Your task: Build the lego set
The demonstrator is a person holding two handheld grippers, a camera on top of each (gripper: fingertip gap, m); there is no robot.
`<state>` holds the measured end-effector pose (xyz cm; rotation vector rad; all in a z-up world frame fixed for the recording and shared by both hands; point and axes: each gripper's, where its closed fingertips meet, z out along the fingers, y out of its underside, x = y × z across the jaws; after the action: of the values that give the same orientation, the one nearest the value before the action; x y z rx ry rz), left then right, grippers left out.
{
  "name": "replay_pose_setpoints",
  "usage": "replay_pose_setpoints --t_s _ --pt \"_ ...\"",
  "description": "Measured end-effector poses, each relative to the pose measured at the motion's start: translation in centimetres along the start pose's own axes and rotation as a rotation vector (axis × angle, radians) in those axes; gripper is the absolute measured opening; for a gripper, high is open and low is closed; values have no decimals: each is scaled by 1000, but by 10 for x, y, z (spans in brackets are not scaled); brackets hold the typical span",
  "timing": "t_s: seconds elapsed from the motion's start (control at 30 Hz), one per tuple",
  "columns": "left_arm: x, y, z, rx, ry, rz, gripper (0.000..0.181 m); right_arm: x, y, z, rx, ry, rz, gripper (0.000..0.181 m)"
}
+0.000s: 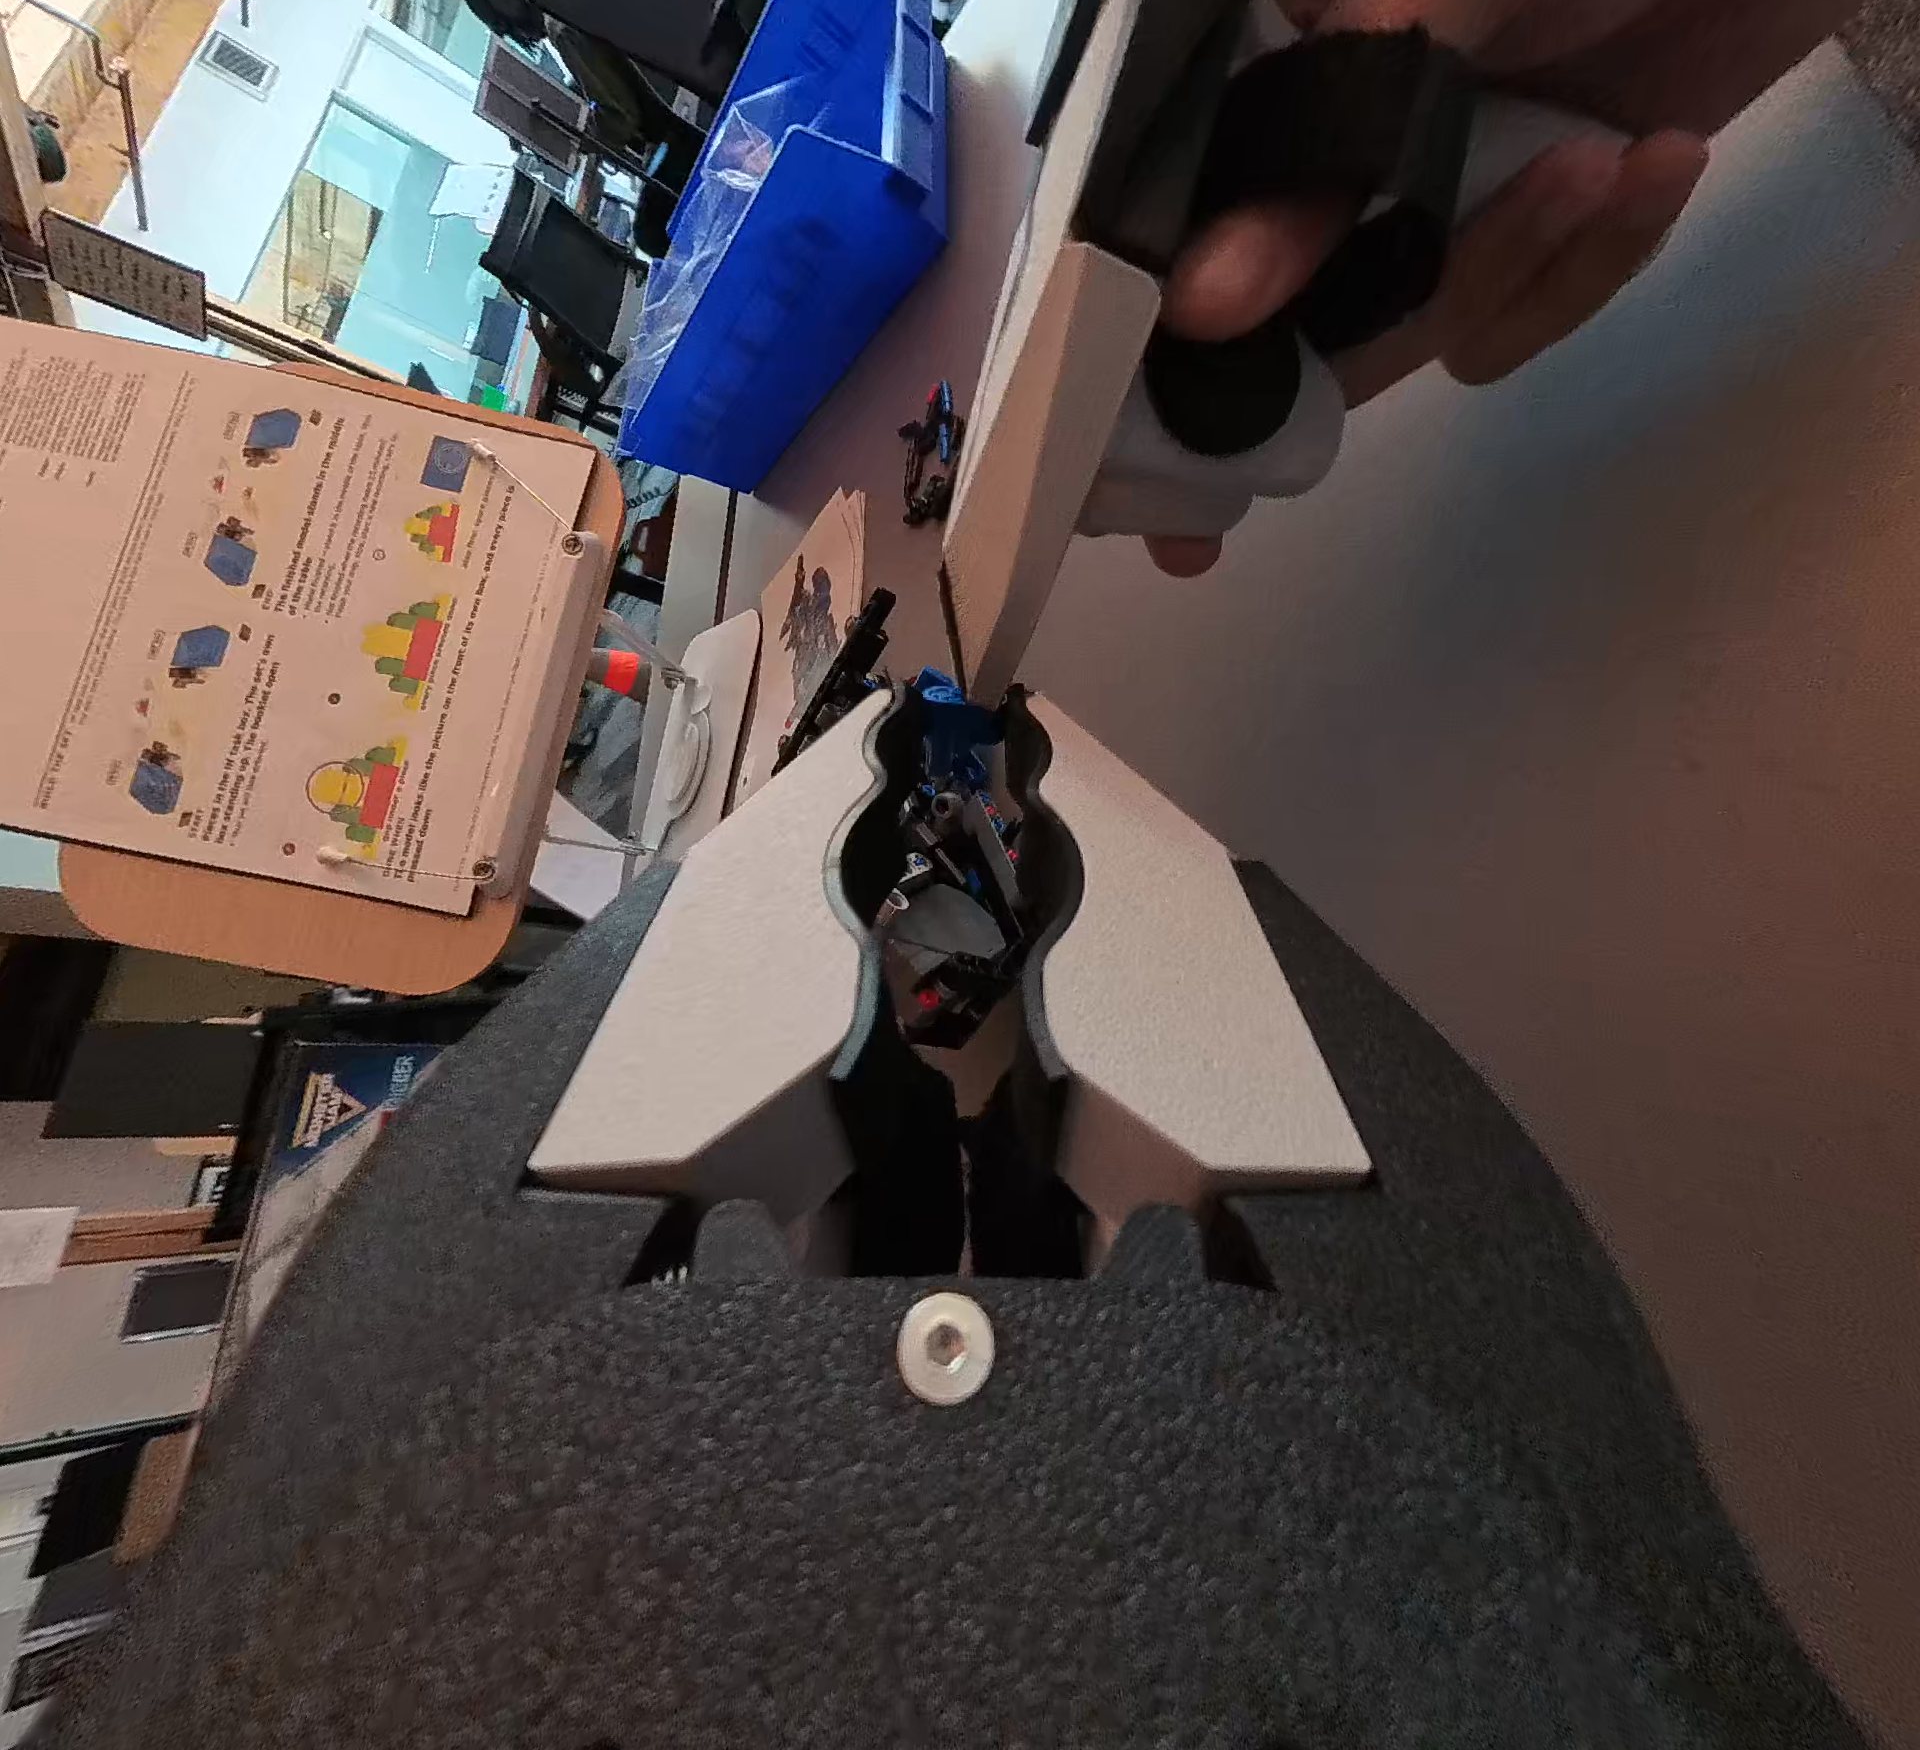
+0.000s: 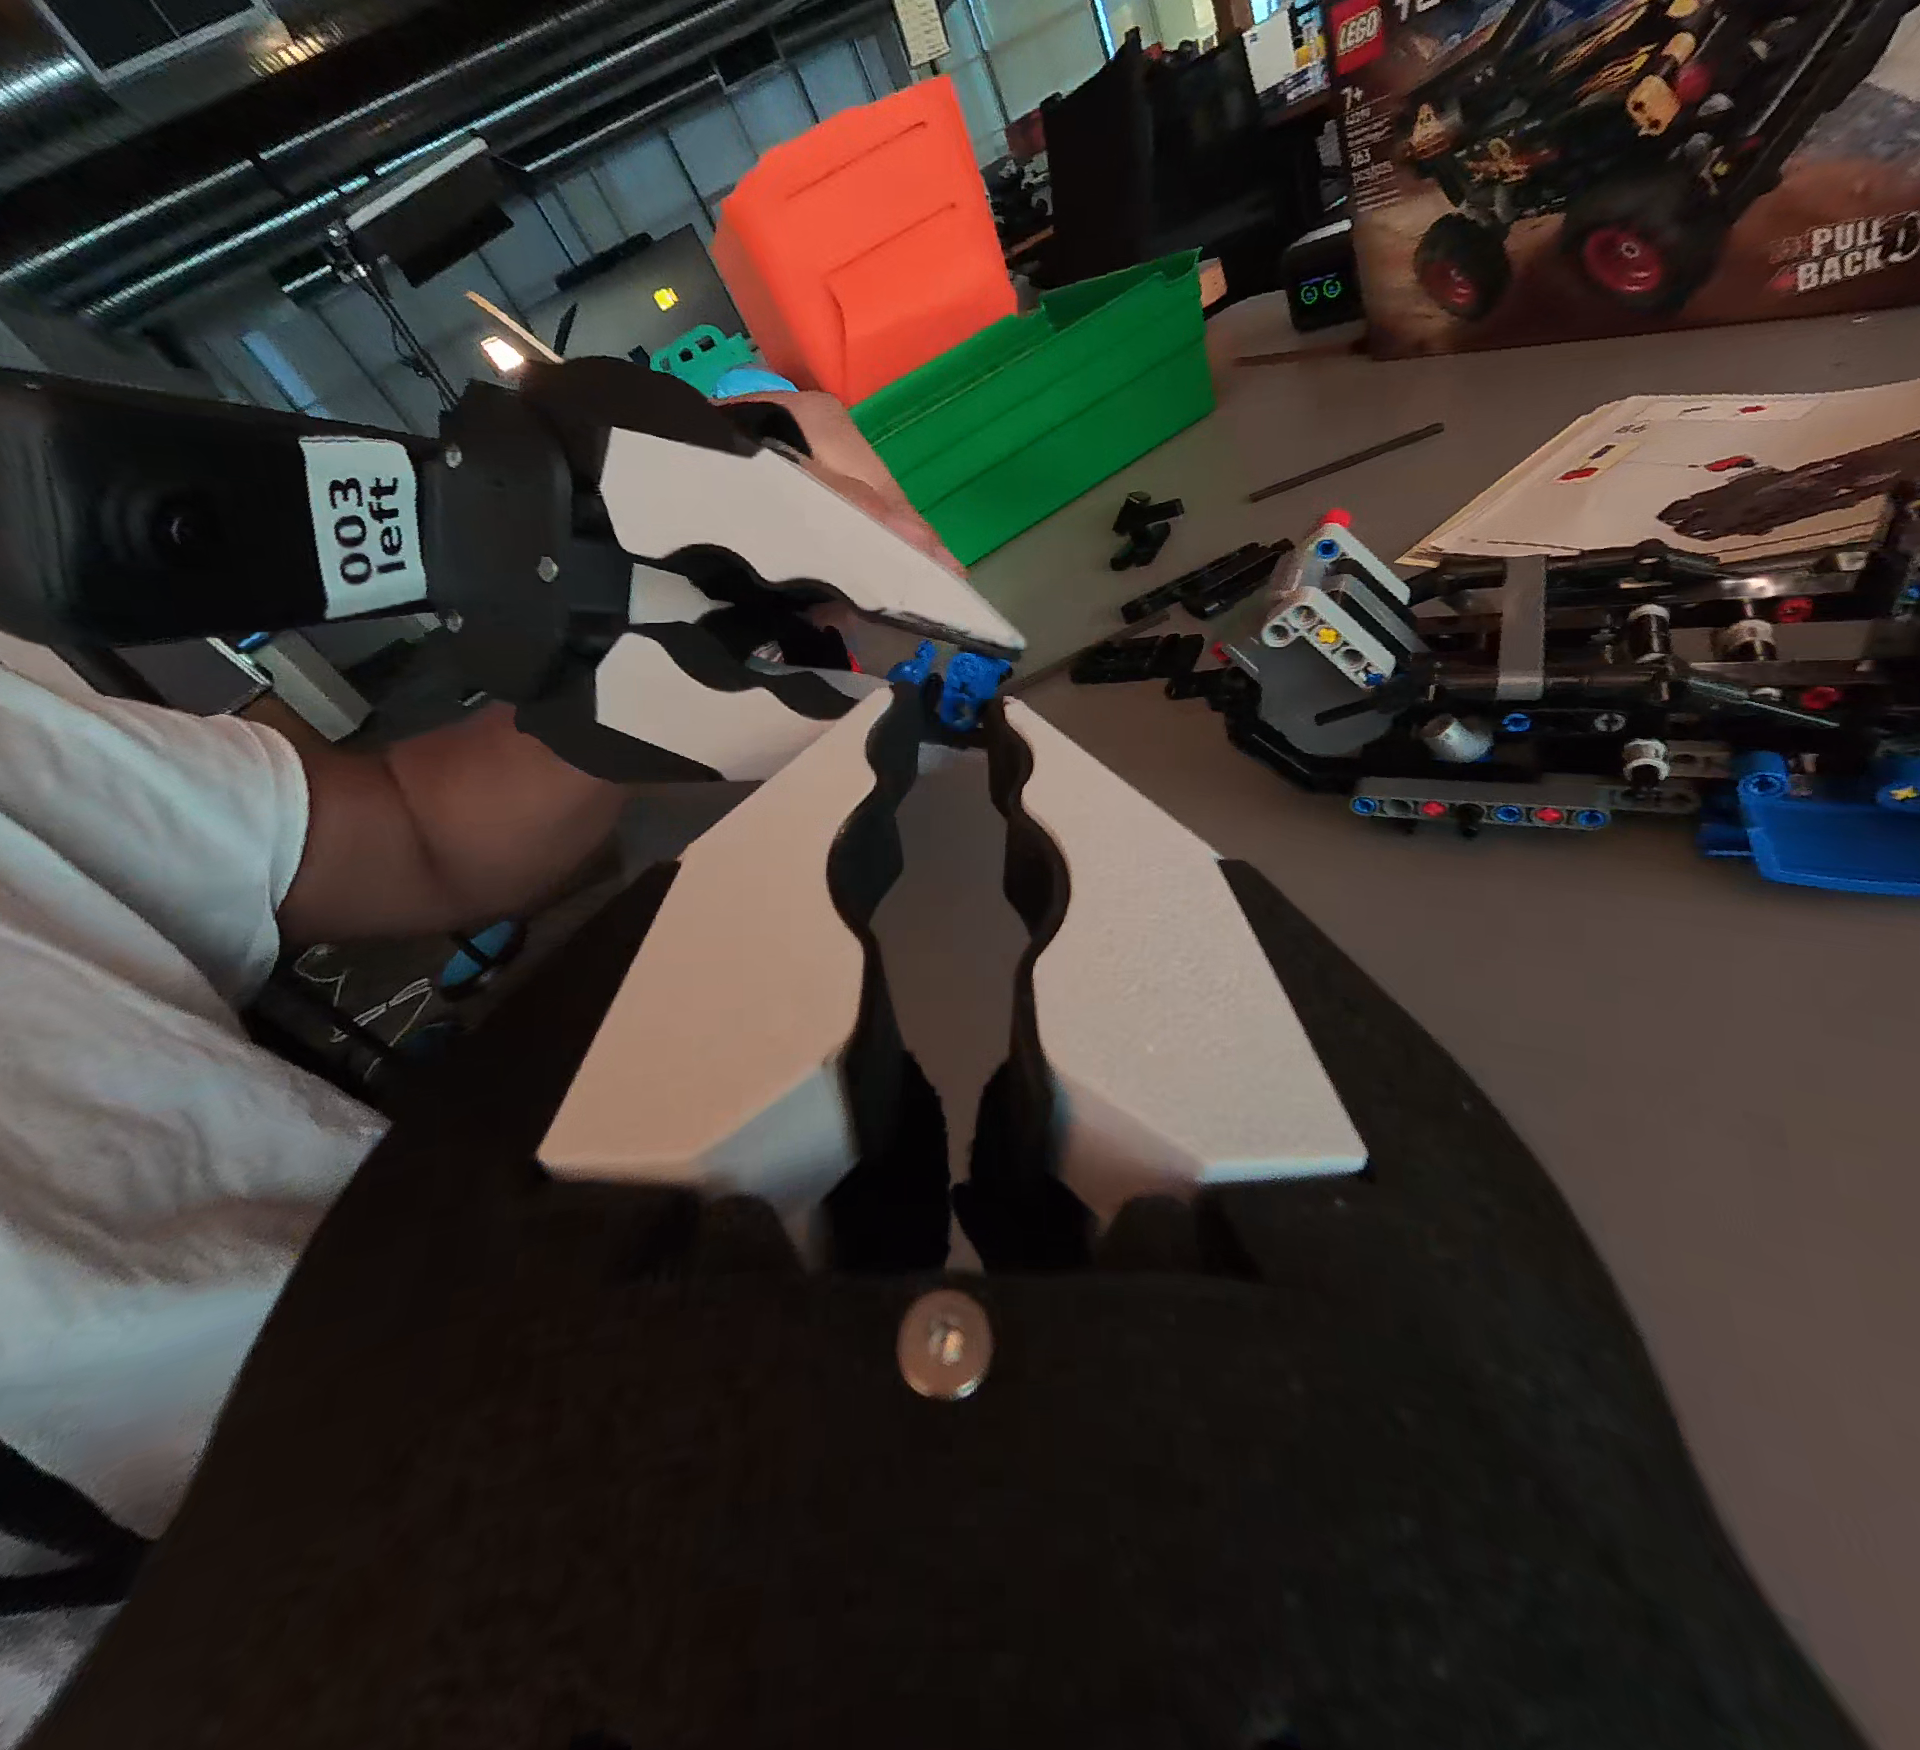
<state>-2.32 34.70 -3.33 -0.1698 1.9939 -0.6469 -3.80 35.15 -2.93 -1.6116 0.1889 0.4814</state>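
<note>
A small blue Lego piece [image 2: 964, 684] is held in the air between both grippers. My right gripper [image 2: 948, 711] is shut on it from below. My left gripper [image 2: 940, 667] comes in from the left and is shut on the same blue cluster; I cannot tell whether it is one part or two joined. In the left wrist view the blue piece [image 1: 951, 726] sits between my left gripper's tips [image 1: 956, 711], and the right gripper [image 1: 985, 687] reaches down onto it. The partly built black, grey and blue truck model [image 2: 1558, 692] lies on the grey table [image 2: 1455, 1129] to the right.
An open instruction booklet [image 2: 1662, 474] and the set's box [image 2: 1621, 90] are behind the model. Loose black parts [image 2: 1195, 578] lie near a green bin [image 2: 1039, 422] and an orange bin [image 2: 862, 246]. A blue bin [image 1: 800, 225] and an instruction board [image 1: 281, 620] stand at the left.
</note>
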Motion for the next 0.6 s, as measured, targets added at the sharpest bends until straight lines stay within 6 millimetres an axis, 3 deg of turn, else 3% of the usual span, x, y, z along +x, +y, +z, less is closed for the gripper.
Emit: replay_pose_setpoints --t_s 0.37,0.6 --pt "8 7 6 -76 -7 155 14 10 7 2 -28 78 1 7" --pt "9 7 8 -96 -2 194 14 10 8 4 -15 64 44 14"
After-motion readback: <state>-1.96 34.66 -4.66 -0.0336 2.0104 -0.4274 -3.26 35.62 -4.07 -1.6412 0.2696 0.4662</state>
